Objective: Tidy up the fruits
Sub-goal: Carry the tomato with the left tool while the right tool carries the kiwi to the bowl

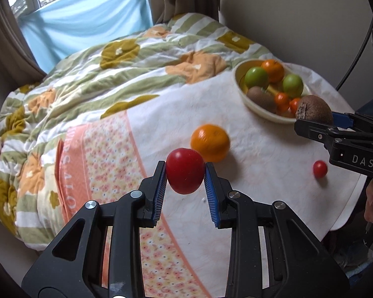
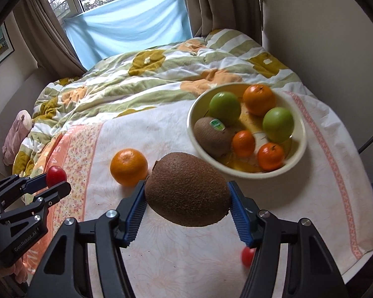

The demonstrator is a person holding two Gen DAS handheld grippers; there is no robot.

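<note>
My left gripper (image 1: 185, 173) is shut on a red tomato (image 1: 185, 170), held above the white cloth (image 1: 261, 186); the tomato (image 2: 56, 175) and that gripper (image 2: 53, 181) also show at the left of the right wrist view. My right gripper (image 2: 187, 198) is shut on a large brown kiwi (image 2: 187, 190), lifted off the cloth; in the left wrist view the kiwi (image 1: 314, 111) and that gripper (image 1: 318, 121) hang just in front of the bowl. A cream bowl (image 2: 297, 154) holds green apples, oranges, small tangerines and a kiwi. A loose orange (image 2: 128, 167) and a small red tomato (image 2: 247, 255) lie on the cloth.
The cloth covers a bed with a floral quilt (image 1: 87, 74) bunched behind it. A window with a blue sheet (image 2: 129, 29) and curtains stands at the back. A pink soft toy (image 2: 17, 134) lies at the left. A wall and cables (image 1: 355, 57) run along the right.
</note>
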